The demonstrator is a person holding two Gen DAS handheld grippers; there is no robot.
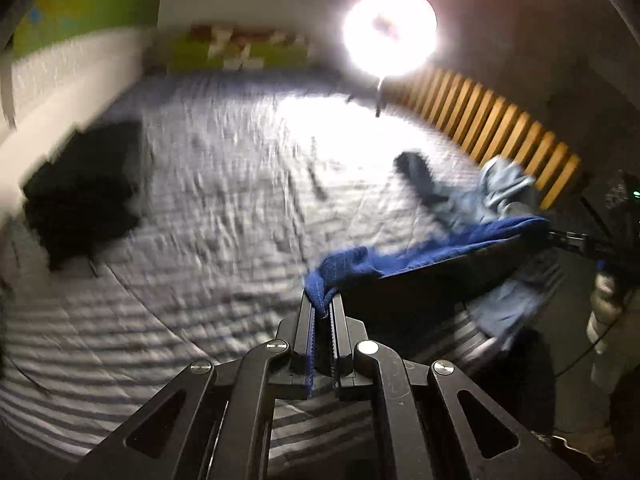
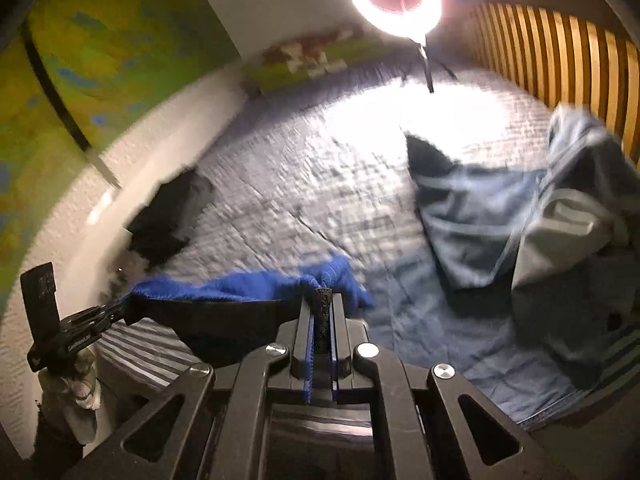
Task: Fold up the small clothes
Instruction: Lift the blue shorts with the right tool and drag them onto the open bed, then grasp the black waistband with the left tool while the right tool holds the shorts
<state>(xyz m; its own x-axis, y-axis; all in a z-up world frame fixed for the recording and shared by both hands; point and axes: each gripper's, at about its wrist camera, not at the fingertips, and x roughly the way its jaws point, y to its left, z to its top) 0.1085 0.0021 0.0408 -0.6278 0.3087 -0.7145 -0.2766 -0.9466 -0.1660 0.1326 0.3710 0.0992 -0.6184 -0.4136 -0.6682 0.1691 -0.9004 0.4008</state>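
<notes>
A dark blue garment hangs stretched in the air above the bed, held at both ends. My left gripper is shut on one end of it. My right gripper is shut on the other end of the blue garment. In the left wrist view the right gripper shows at the far right, pinching the cloth. In the right wrist view the left gripper shows at the lower left doing the same. The cloth sags dark in shadow between them.
The bed has a grey striped quilt. A pile of light blue clothes lies to the right. A black garment lies by the left wall. A bright ring light stands at the head, with wooden slats to the right.
</notes>
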